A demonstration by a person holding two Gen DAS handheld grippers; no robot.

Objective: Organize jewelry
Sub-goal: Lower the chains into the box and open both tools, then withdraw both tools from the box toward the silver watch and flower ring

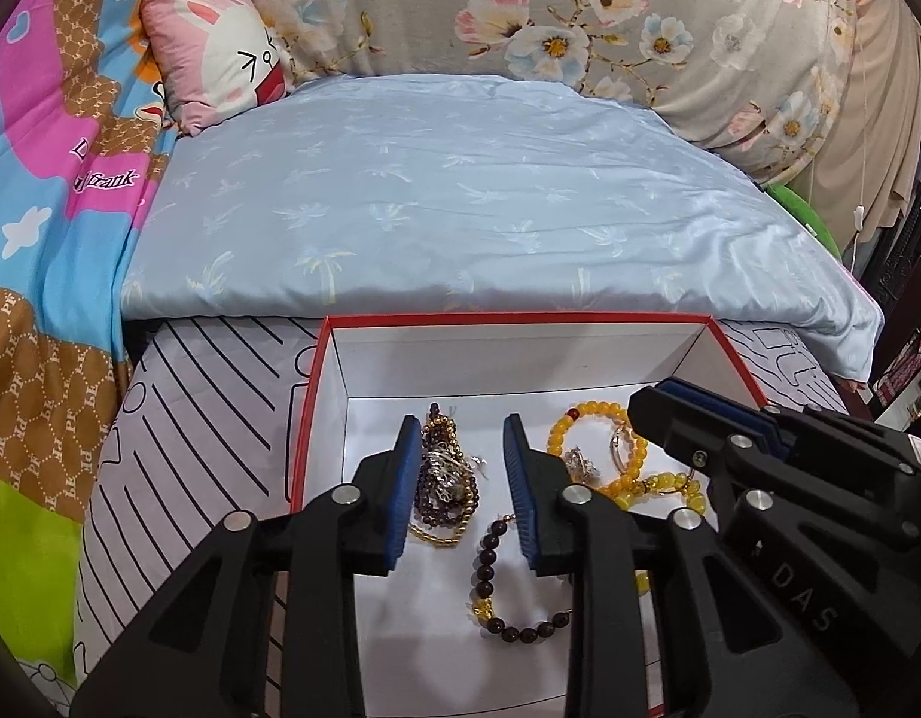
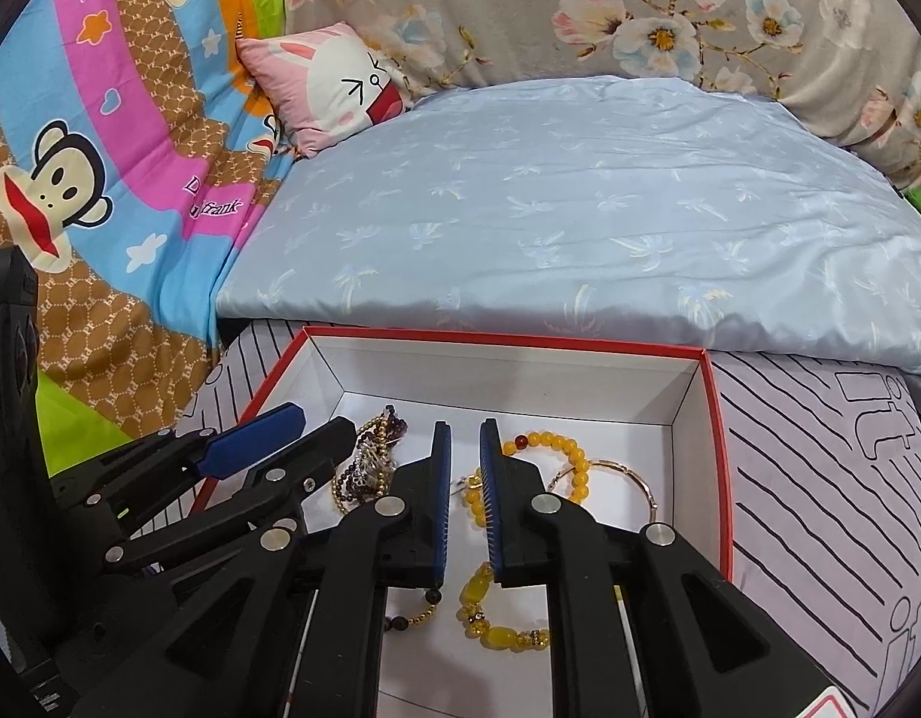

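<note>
A red-rimmed white box (image 1: 520, 318) lies on the bed with jewelry on its floor. My left gripper (image 1: 460, 440) hangs open over a tangled pile of dark purple, gold and silver beads (image 1: 445, 478), which lies against the left pad without being clamped. A dark brown bead bracelet (image 1: 490, 562) lies just below the fingers. My right gripper (image 2: 465, 428) stands open by a narrow gap, nothing pinched, above a yellow round-bead bracelet (image 2: 571, 458) and a yellow glass-bead bracelet (image 2: 490, 616). A thin gold bangle (image 2: 634, 478) lies to its right.
The box rests on a white sheet with black stripes (image 2: 819, 508). Behind it is a folded pale blue quilt (image 1: 460, 209). A pink bunny pillow (image 1: 221, 60), a floral cushion (image 1: 580, 12) and a colourful cartoon blanket (image 2: 101, 149) ring the bed.
</note>
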